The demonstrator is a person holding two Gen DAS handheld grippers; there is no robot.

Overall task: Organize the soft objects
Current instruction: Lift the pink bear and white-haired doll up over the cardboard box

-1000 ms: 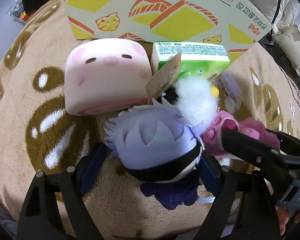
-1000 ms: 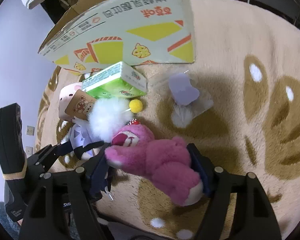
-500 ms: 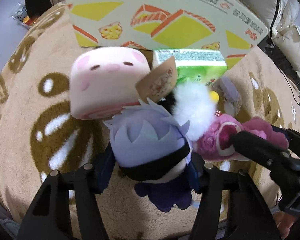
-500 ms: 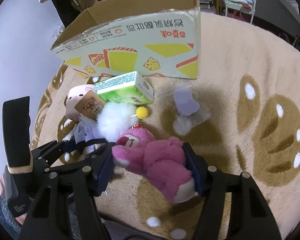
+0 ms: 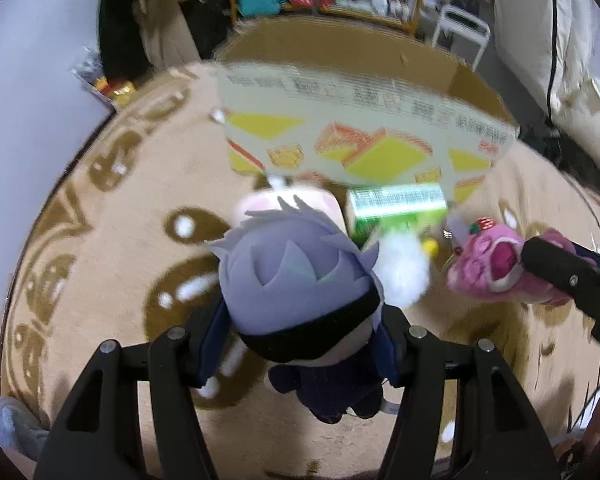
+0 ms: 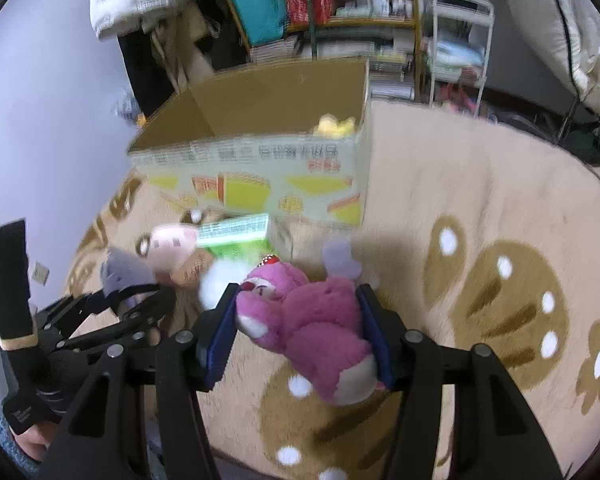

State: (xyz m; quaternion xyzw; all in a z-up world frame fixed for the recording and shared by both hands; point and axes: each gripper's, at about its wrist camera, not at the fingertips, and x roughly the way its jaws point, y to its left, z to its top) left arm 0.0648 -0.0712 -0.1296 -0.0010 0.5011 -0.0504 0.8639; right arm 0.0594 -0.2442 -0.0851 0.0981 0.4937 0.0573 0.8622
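Both toys lifted off rug; left gripper [image 5: 302,344] jaws clamp purple-haired doll [image 5: 296,280], right gripper [image 6: 298,332] jaws pink bear [image 6: 312,320].

The right gripper [image 6: 296,332] pinches a pink plush bear [image 6: 312,320] between its blue pads. Beyond the bear stands an open cardboard box [image 6: 260,172], with a green carton [image 6: 236,232] just before it.

Open box [image 6: 256,160] is standing at the far side of the rug [image 6: 480,216], shelves [image 6: 340,8] sitting behind it. Small toy [image 6: 336,126] is lying inside the box, at its right end. Carton [image 5: 396,202] and pig cushion [image 6: 170,240] are sitting side by side just before the box wall, cushion left of carton. Doll [image 5: 296,292] is sitting between the left gripper [image 5: 302,344] fingers, before the cushion. Bear [image 6: 308,320] is sitting between the right gripper [image 6: 296,332] fingers, right of the doll.
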